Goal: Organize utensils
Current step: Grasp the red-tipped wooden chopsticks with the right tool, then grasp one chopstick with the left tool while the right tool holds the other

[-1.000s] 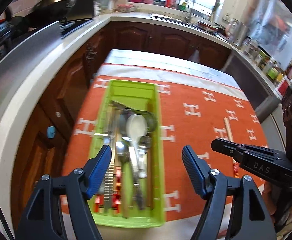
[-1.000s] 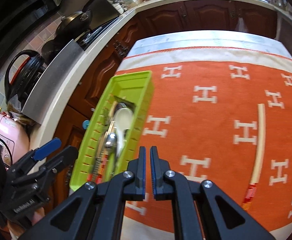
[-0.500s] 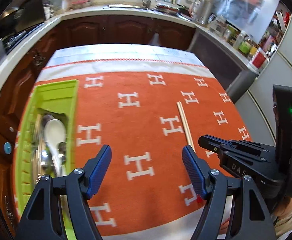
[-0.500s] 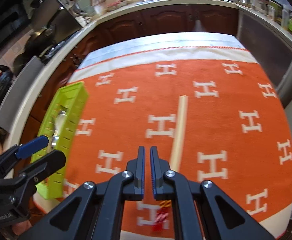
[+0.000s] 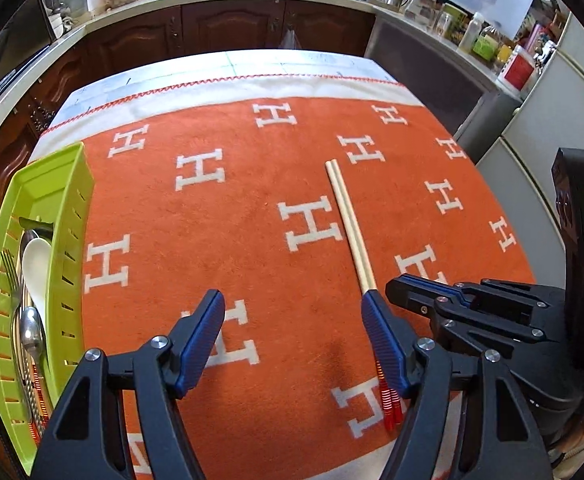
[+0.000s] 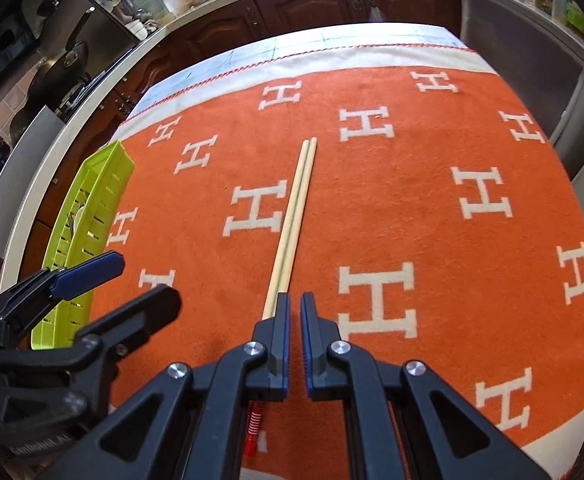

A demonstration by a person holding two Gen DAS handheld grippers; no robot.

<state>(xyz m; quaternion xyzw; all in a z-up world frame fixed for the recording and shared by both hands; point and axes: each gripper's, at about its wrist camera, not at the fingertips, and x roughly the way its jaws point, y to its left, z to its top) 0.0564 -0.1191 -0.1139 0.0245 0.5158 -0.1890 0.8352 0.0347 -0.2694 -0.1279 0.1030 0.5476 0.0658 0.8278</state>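
The pair of chopsticks [image 6: 292, 216] lies mid-desk on the orange cloth [image 5: 212, 240], far from the green tray [image 5: 72, 240] at the left edge. The left hand-held gripper [image 5: 292, 320] is closing, empty; the right hand-held gripper [image 6: 295, 332] is shut, empty. A grasp may catch only one stick, separating the pair.

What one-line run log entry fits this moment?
left gripper: closing, empty | right gripper: shut, empty | chopsticks: on cloth | green tray: holds cutlery

White letter "H" repeats across the orange cloth [image 5: 220, 248]; partial lettering "GenRobot.AI" marks the left tool [image 6: 92, 280].
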